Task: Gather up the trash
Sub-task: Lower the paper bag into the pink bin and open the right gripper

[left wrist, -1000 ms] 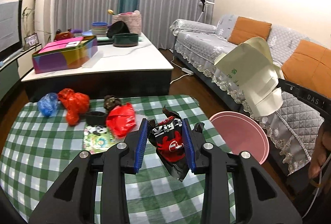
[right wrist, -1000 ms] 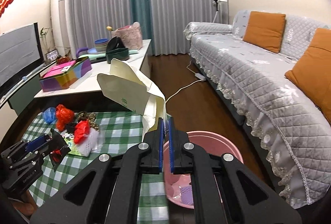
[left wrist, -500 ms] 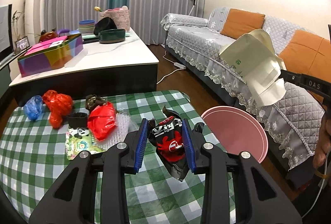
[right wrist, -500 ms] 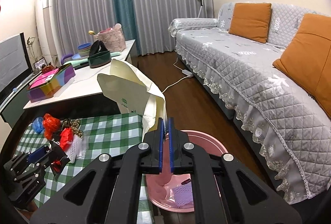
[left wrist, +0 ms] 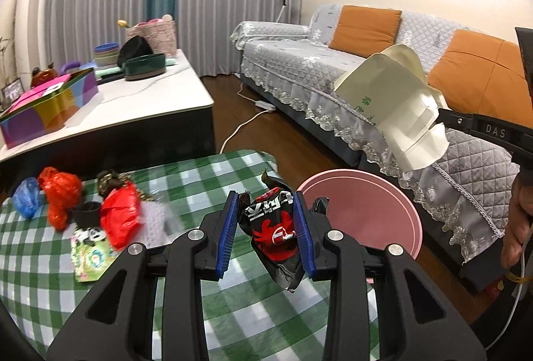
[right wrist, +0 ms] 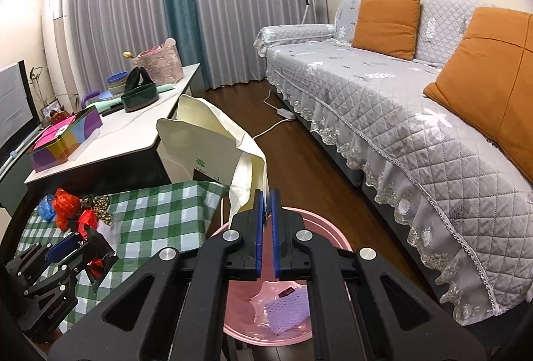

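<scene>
My left gripper [left wrist: 266,214] is shut on a black and red snack wrapper [left wrist: 273,231] and holds it above the right edge of the green checked table [left wrist: 200,301], close to the pink basin [left wrist: 366,211]. My right gripper [right wrist: 266,204] is shut on a cream paper bag [right wrist: 206,154] and holds it above the pink basin [right wrist: 329,244]. The bag also shows in the left wrist view [left wrist: 396,108]. A purple foam net [right wrist: 288,311] lies in the basin. The left gripper also shows in the right wrist view [right wrist: 76,244].
On the table lie a red bag [left wrist: 118,217], an orange-red bag [left wrist: 60,191], a blue bag [left wrist: 28,201], a small black cup [left wrist: 86,212] and a green card [left wrist: 90,256]. A low white table [left wrist: 116,108] stands behind; a grey sofa [right wrist: 416,114] stands at the right.
Both grippers have moved right toward the basin with their loads still held. The basin looks larger and closer in both views.
</scene>
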`<action>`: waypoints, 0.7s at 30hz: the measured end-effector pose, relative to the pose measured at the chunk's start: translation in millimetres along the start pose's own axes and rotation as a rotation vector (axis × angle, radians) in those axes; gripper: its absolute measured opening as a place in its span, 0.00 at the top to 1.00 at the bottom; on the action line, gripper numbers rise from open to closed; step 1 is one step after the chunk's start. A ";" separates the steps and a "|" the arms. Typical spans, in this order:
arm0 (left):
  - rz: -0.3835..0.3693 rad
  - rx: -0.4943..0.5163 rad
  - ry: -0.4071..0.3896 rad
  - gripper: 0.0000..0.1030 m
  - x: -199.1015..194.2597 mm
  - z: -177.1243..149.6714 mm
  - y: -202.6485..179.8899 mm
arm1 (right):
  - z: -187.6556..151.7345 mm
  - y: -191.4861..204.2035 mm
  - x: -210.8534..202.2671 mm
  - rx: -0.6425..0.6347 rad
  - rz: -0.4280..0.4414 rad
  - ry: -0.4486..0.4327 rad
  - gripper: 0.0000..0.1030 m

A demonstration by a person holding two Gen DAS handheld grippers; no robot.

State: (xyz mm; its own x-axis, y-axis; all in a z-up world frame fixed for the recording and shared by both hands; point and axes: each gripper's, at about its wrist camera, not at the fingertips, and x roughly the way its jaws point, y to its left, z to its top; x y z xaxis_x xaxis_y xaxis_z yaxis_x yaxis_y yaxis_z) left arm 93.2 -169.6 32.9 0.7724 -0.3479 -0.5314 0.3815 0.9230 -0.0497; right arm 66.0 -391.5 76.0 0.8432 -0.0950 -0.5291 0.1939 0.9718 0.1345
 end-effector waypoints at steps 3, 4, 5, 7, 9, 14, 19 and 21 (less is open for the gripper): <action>-0.016 0.005 0.001 0.68 6.7 2.5 -4.8 | 0.2 -6.3 2.0 0.013 -0.008 0.000 0.95; -0.022 0.007 0.002 0.68 9.3 3.2 -7.1 | 0.1 -8.7 2.8 0.018 -0.009 0.000 0.95; -0.025 0.010 0.002 0.68 11.0 3.4 -8.7 | -0.3 -10.6 3.3 0.023 -0.010 -0.001 0.95; -0.036 0.021 0.001 0.68 15.2 4.3 -14.6 | -1.3 -13.5 5.6 0.030 -0.010 0.001 0.95; -0.049 0.029 -0.003 0.68 18.5 5.7 -19.5 | -1.8 -15.2 8.9 0.032 -0.009 0.007 0.95; -0.075 0.038 0.000 0.68 31.7 10.2 -31.0 | -2.6 -20.4 14.8 0.043 -0.012 0.014 0.95; -0.096 0.055 0.008 0.68 45.8 14.8 -41.6 | -4.6 -25.3 20.3 0.046 -0.025 0.020 0.95; -0.105 0.053 0.015 0.68 53.3 16.7 -45.2 | -5.7 -29.2 22.9 0.049 -0.032 0.026 0.95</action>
State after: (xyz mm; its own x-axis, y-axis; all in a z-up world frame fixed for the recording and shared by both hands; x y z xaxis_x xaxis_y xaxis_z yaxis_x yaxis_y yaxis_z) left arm 125.6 -232.5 21.0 0.7190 -0.4395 -0.5384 0.4867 0.8714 -0.0615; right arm 76.8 -420.9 55.2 0.8230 -0.1197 -0.5552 0.2456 0.9564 0.1578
